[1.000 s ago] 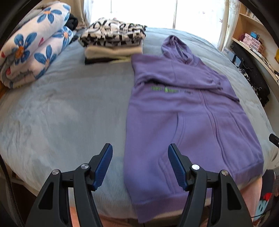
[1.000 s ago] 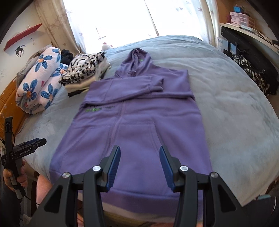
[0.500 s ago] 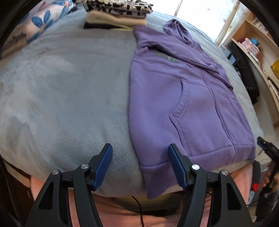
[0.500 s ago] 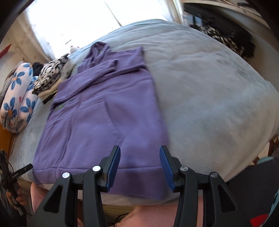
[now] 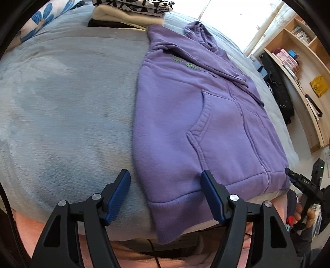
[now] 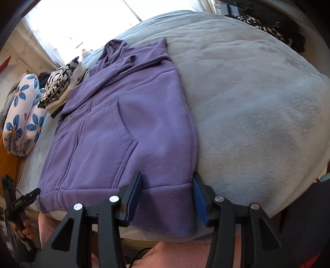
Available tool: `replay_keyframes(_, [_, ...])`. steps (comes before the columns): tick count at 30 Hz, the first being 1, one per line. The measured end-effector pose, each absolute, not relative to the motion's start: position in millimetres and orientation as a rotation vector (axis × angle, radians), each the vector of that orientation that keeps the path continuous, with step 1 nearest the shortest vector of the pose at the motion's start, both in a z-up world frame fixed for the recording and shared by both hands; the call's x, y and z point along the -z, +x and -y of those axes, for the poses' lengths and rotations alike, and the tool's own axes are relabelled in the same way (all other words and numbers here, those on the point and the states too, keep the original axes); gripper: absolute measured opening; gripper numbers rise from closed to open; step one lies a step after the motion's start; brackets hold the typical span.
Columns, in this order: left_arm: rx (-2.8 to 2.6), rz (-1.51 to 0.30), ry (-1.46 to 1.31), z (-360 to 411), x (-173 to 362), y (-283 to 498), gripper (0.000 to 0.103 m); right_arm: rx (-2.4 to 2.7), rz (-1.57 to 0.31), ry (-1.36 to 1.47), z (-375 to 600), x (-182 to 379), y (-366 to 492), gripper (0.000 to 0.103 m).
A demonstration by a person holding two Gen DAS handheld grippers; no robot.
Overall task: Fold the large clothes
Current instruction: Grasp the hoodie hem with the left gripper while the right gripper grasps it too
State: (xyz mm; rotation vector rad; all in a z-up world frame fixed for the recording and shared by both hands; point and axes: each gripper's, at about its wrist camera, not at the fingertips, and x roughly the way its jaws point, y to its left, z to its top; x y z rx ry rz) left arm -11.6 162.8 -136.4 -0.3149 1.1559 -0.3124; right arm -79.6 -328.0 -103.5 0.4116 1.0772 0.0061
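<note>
A purple hoodie [image 5: 185, 115] lies flat on the grey-blue bed [image 5: 61, 103], sleeves folded across the chest, hood at the far end; it also shows in the right wrist view [image 6: 132, 123]. Its ribbed hem hangs over the near edge of the bed. My left gripper [image 5: 166, 182] is open, its jaws straddling the hem's left corner. My right gripper [image 6: 168, 185] is open, its jaws straddling the hem's right corner. Nothing is gripped.
A stack of folded clothes [image 5: 132, 10] sits at the far left of the hoodie. A rolled floral quilt [image 6: 22, 115] lies at the bed's left side. Wooden shelves [image 5: 305, 68] stand on the right. The bed [image 6: 257, 103] stretches right of the hoodie.
Both grippers have dropped and moved outward to the hoodie's bottom corners, close to the hem. Both stay open. The hoodie has not moved.
</note>
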Motion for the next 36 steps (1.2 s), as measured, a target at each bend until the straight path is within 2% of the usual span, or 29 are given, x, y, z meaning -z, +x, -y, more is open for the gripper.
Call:
replay_keyframes(4, [0.348,-1.170,-0.303,-151.5,142.6,-7.3,0.070,-0.055,-1.068,0.443,331.1,107.0,-80.9,0.049])
replay_keyframes(6, [0.355,-1.176,-0.293,-148.2,146.7,-5.8,0.078,-0.057,-1.075,0.444,331.4,111.6,-79.3,0.049])
replay_keyframes(9, [0.362,-1.182,-0.276,-140.9,152.9,-1.8,0.085,-0.059,-1.084,0.434,330.2,117.2,-76.7,0.049])
replay_keyframes(13, [0.333,-1.163,-0.245,-131.7,150.6,0.3,0.084,-0.054,-1.088,0.395,324.9,118.7,-74.0,0.047])
replay_keyframes(14, [0.319,-1.156,-0.239,-129.9,148.3,0.7,0.076,-0.053,-1.088,0.390,324.7,118.6,-74.2,0.046])
replay_keyframes(15, [0.310,-1.151,-0.229,-130.1,147.6,1.1,0.058,-0.053,-1.087,0.386,323.9,118.1,-74.1,0.040])
replay_keyframes(16, [0.317,-1.143,-0.211,-126.6,144.4,1.8,0.047,-0.043,-1.089,0.379,323.2,117.2,-73.6,0.033])
replay_keyframes(17, [0.338,-1.132,-0.212,-123.9,140.4,2.0,0.028,-0.038,-1.092,0.376,322.9,116.6,-72.9,0.028])
replay_keyframes(18, [0.329,-1.121,-0.208,-122.0,136.2,1.3,0.019,-0.032,-1.094,0.377,322.5,115.0,-72.1,0.021])
replay_keyframes(19, [0.316,-1.113,-0.192,-118.9,132.6,0.7,0.018,-0.028,-1.092,0.378,322.1,112.7,-71.5,0.014])
replay_keyframes(21, [0.294,-1.093,-0.161,-113.9,125.9,-2.7,0.014,-0.021,-1.084,0.354,318.7,104.9,-71.0,0.012])
replay_keyframes(28, [0.269,-1.002,-0.120,-103.6,80.8,-29.3,0.012,-0.054,-1.016,0.342,318.7,66.4,-82.4,0.011])
replay_keyframes(36, [0.284,-1.066,-0.131,-116.3,63.2,-51.9,0.012,-0.099,-1.039,0.304,313.3,44.1,-114.2,0.010])
